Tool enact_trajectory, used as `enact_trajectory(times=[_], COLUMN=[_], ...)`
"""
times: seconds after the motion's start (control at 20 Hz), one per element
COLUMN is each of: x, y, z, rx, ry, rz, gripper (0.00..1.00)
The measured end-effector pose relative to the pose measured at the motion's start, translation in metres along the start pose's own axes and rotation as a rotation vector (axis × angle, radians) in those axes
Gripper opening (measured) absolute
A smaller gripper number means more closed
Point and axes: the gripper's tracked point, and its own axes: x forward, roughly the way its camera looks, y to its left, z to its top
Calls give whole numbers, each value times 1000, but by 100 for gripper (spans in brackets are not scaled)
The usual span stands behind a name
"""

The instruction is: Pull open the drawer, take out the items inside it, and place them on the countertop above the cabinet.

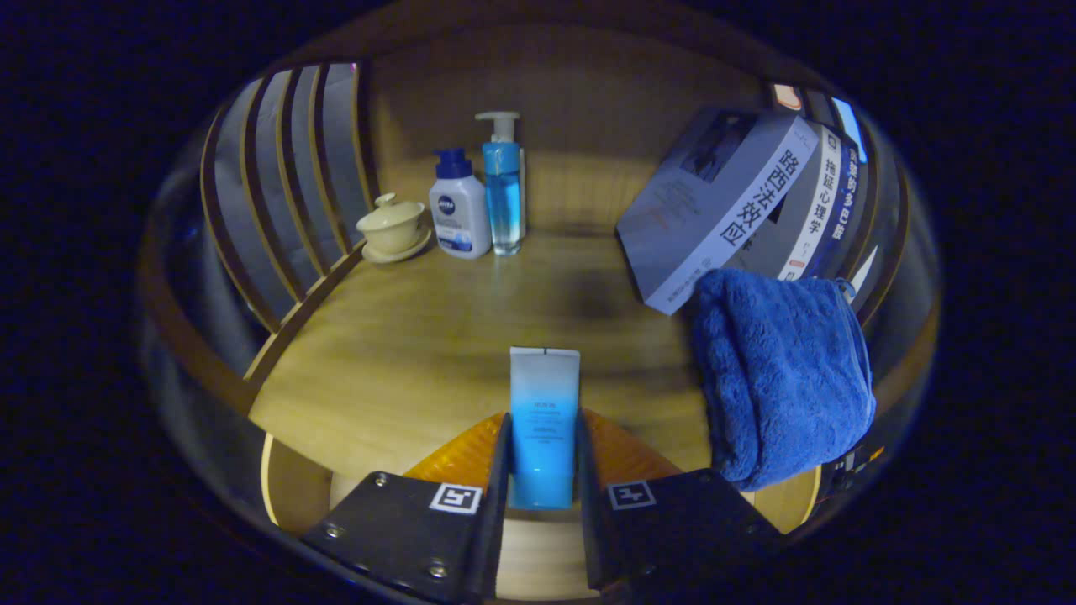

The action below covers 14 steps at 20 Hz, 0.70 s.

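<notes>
One scene: a wooden countertop [420,336] with slatted side rails and a plain wooden back panel.
Books: several paperback books [731,202] lean together beyond the fingers and off to one side, the front one a pale grey cover.
Towel: a blue plush towel [782,378], folded and lumpy, sits on the counter just in front of the books and beside the fingers.
Bottles: a white squat bottle with a dark blue cap [459,210] and a clear blue pump bottle [503,185] stand touching at the back of the counter.
Cup: a cream ceramic lidded cup on its saucer [392,227] stands just beside the white bottle.
Tube: a white-to-blue gradient squeeze tube [545,420] stands between the fingers, over the counter's near edge.
Claw: the gripper [543,470] is pinching the tube, both fingers pressed against its sides.
Progress: judging by the lay-out, the towel looks already delivered; the tube is held above the counter, not yet released. Whether more remains in the drawer cannot be told.
</notes>
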Motion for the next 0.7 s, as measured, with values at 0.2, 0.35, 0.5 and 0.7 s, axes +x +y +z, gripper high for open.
enact_trajectory(times=[0.2,0.35,0.5,0.7], x=[6,-8,-44,-115], y=[2,6,4,3], z=[1,5,9,15], rx=[45,83,92,100], ry=[-67,-125,-207,-341], rz=[-2,44,63,107], gripper=[44,66,87,90])
